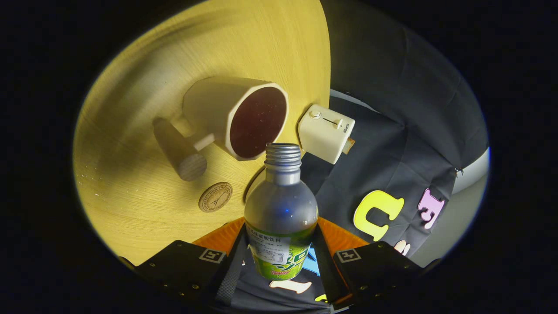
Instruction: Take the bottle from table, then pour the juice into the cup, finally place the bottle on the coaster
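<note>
Worktop [144, 209] of pale wood carries everything, seen rotated because the tongs are tipped. Cup [235, 115] sits beyond the fingers, dark liquid inside, handle toward a wooden cylinder [179, 149]. Toaster [326, 133], cream, stands by the worktop edge just beside the cup. Bottle [281, 209] is clamped between both fingers of the tongs [281, 257], cap off, its open neck right at the cup rim. Coaster [215, 197], round wood, lies near the bottle.

tongs [281, 257] clamping bottle [281, 209] | open neck beside cup [244, 117]
</note>
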Demonstrator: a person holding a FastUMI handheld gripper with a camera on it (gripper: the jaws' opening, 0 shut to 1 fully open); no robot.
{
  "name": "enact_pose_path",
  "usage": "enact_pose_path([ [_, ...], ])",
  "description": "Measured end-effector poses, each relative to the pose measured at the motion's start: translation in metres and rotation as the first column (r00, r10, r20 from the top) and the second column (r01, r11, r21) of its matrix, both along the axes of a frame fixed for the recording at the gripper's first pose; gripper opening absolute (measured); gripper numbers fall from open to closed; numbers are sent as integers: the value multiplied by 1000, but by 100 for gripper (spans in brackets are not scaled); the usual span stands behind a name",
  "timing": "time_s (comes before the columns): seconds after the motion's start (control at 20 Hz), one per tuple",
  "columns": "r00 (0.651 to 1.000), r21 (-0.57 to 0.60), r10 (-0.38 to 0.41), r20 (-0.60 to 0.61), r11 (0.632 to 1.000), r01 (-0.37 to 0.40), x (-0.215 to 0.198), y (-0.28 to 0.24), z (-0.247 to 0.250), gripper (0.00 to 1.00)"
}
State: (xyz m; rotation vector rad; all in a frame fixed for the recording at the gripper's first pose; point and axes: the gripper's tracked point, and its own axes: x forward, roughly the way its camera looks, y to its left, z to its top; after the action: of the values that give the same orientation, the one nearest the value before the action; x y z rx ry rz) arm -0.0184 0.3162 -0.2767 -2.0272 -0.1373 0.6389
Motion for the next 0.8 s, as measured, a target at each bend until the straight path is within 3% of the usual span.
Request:
enact_pose_path([
  [0.5, 995, 198, -30, -96, 979, 48, 2, -3, -9, 77],
  [0.8, 976, 448, -65, -206, 881, 153, 17, -8, -3, 77],
])
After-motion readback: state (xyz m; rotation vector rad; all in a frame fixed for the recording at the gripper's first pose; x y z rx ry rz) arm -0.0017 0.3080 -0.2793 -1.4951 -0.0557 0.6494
